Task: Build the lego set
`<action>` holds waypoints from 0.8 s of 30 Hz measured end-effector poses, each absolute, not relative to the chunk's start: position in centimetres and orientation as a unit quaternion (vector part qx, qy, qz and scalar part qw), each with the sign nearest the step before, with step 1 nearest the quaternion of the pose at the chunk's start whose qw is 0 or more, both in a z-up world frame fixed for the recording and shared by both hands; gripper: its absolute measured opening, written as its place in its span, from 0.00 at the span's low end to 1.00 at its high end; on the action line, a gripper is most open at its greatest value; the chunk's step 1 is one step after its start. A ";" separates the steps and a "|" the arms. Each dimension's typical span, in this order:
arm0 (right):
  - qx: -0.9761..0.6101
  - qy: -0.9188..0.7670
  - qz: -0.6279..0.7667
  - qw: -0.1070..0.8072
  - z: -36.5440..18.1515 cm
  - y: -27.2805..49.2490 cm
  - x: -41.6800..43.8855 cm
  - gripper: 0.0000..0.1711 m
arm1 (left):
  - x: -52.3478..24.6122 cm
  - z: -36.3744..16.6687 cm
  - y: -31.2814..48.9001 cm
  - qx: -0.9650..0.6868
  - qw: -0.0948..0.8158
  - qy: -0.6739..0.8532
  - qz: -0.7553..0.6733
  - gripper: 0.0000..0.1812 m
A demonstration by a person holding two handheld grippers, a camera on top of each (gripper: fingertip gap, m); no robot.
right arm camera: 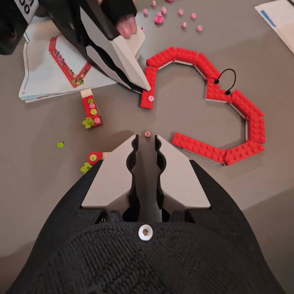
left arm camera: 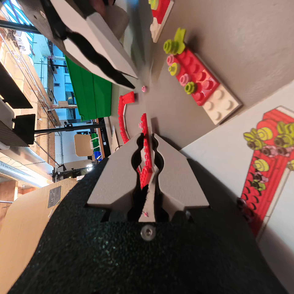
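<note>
A red heart-shaped brick frame [right arm camera: 206, 66] on white plates lies on the grey table, open at the lower left. My left gripper [left arm camera: 147, 135] is shut on the frame's straight left arm [left arm camera: 145, 151]; it also shows in the right wrist view [right arm camera: 146, 89]. One pink flower stud [right arm camera: 151, 98] sits on that arm just past the tips. My right gripper [right arm camera: 146, 136] is open low over the table, with a loose pink flower stud [right arm camera: 147, 134] lying between its fingertips. That stud [left arm camera: 144, 88] and the right gripper [left arm camera: 135, 82] show in the left wrist view.
A red-and-white segment [right arm camera: 91, 111] with lime and pink flowers lies left of the frame, another decorated piece [right arm camera: 93, 157] beside my right finger. The instruction booklet [right arm camera: 47, 76] lies at the left. Several loose pink studs [right arm camera: 159, 19] lie at the back, one lime stud [right arm camera: 60, 144] at the left. My right fingertips sit around 7 cm from my left ones. The decorated piece [right arm camera: 93, 157] is closer to my right gripper, around 6 cm from its tips; the left tips are 11 cm off.
</note>
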State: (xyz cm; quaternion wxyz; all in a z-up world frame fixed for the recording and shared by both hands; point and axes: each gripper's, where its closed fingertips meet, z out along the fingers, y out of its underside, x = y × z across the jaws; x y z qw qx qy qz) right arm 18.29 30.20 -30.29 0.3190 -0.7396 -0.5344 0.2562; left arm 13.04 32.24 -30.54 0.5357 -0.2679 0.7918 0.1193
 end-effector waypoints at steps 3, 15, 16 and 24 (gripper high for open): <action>-0.742 -0.537 0.259 0.308 -30.8 30.1 18.0 0.09 | 13.0 -30.6 32.2 -0.267 0.536 0.792 0.118 0.04; -0.746 -0.532 0.256 0.308 -31.1 30.4 17.7 0.06 | 13.1 -30.6 32.1 -0.262 0.536 0.792 0.125 0.04; -0.746 -0.533 0.255 0.307 -31.2 30.4 17.7 0.05 | 13.1 -30.6 32.1 -0.262 0.537 0.792 0.125 0.04; -0.730 -0.527 0.270 0.340 -29.8 30.7 16.0 0.03 | 13.2 -30.6 32.1 -0.261 0.538 0.791 0.126 0.04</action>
